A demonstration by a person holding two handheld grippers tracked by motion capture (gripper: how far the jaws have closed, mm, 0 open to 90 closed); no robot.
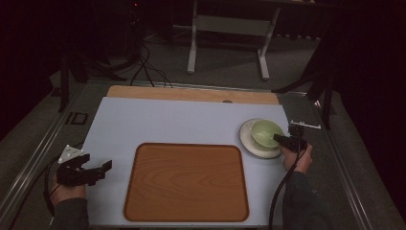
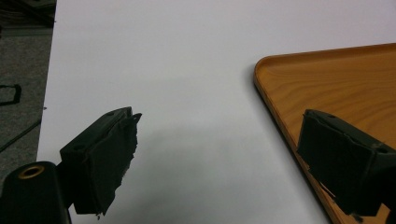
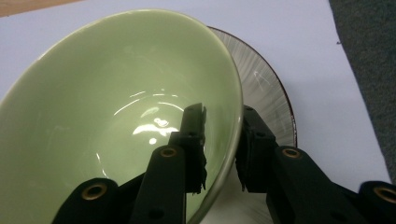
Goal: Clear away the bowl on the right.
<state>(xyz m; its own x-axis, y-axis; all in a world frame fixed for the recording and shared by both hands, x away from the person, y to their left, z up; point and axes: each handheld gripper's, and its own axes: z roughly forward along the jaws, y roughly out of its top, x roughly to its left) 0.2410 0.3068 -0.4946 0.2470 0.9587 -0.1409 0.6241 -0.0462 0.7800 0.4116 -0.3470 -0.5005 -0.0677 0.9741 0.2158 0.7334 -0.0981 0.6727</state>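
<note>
A pale green bowl (image 1: 265, 130) (image 3: 116, 107) stands on a white ribbed plate (image 1: 249, 142) (image 3: 267, 93) at the right of the white mat. My right gripper (image 1: 280, 139) (image 3: 223, 112) reaches in from the right and straddles the bowl's near rim, one jaw inside and one outside. The jaws stand narrow, with thin gaps still showing at the wall on both sides. My left gripper (image 1: 102, 171) (image 2: 222, 119) rests low over the mat at the left, open, with nothing between its jaws.
A wooden tray (image 1: 186, 184) (image 2: 336, 79) with nothing on it lies in the middle of the mat, just right of the left gripper. The white mat (image 1: 167, 120) covers a table with metal rails along both sides. Table legs and cables stand beyond.
</note>
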